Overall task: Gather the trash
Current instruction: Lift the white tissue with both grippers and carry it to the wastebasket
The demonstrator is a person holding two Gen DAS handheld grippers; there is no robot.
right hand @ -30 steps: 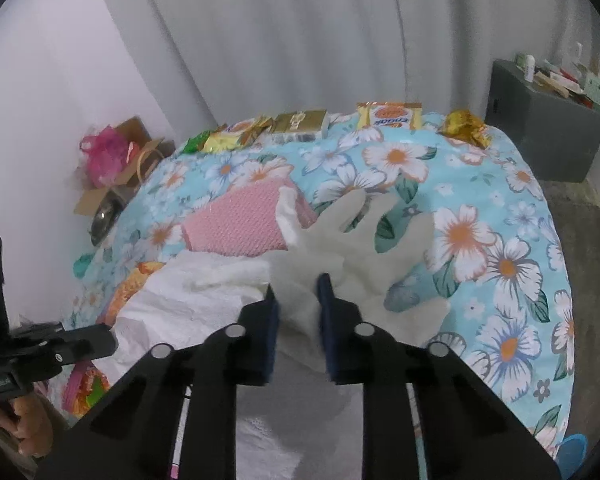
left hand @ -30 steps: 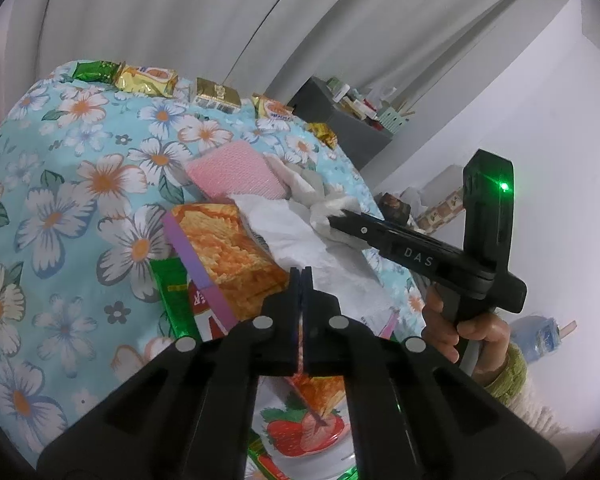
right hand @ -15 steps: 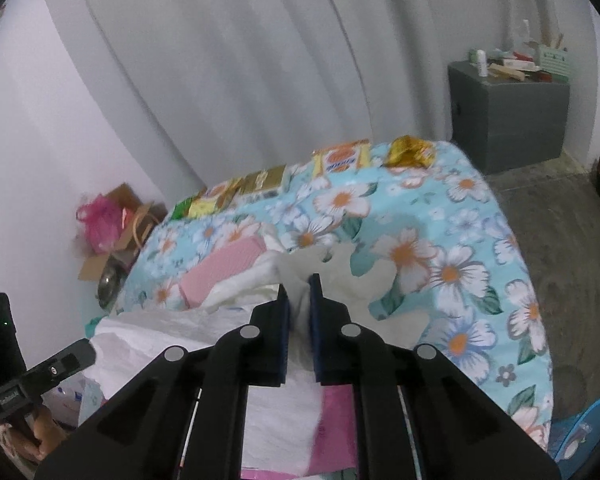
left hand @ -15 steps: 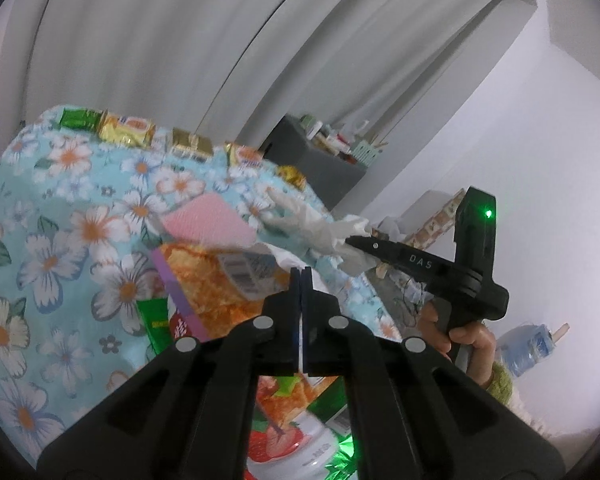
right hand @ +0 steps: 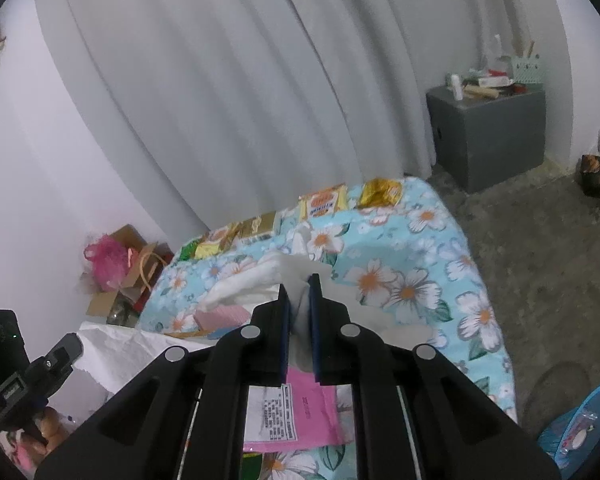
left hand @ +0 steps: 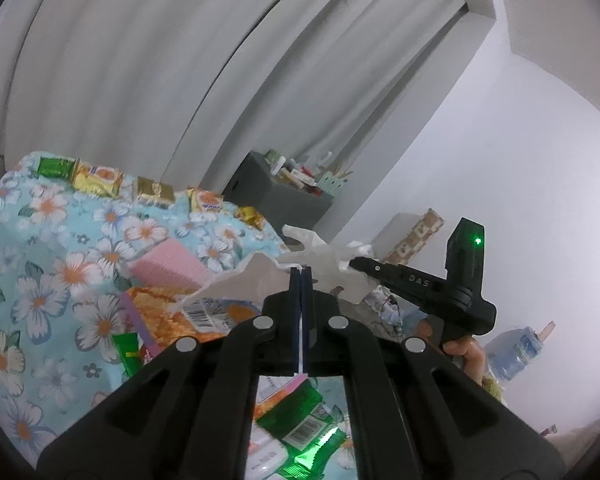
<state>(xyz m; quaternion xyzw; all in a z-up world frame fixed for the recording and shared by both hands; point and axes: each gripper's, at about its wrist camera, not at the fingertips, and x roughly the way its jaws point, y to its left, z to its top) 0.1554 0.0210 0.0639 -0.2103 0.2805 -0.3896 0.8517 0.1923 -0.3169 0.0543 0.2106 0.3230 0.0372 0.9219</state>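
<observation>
The right gripper (right hand: 300,312) has its jaws clamped on a crumpled white glove (right hand: 296,280), which is lifted above the floral-covered worktop (right hand: 412,276). From the left wrist view the same glove (left hand: 328,256) hangs off the tip of the right gripper (left hand: 356,265), in the air past the worktop's (left hand: 40,280) far edge.

The left gripper (left hand: 301,312) has its jaws pressed together on the rim of a white plastic bag (left hand: 252,280), holding it up. Inside or under that bag lie snack packets: an orange one with a barcode (left hand: 172,312) and green ones (left hand: 300,428) lower down. In the right wrist view the white bag (right hand: 120,352) spreads at lower left, with a pink printed packet (right hand: 312,416) just below the jaws.

A pink sponge-like pad (left hand: 168,268) rests on the cloth near the bag. A row of gold and yellow wrapped packets (left hand: 100,178) lines the worktop's far edge, near the curtain (left hand: 140,80). A grey cabinet (right hand: 488,136) stands on the floor beyond.
</observation>
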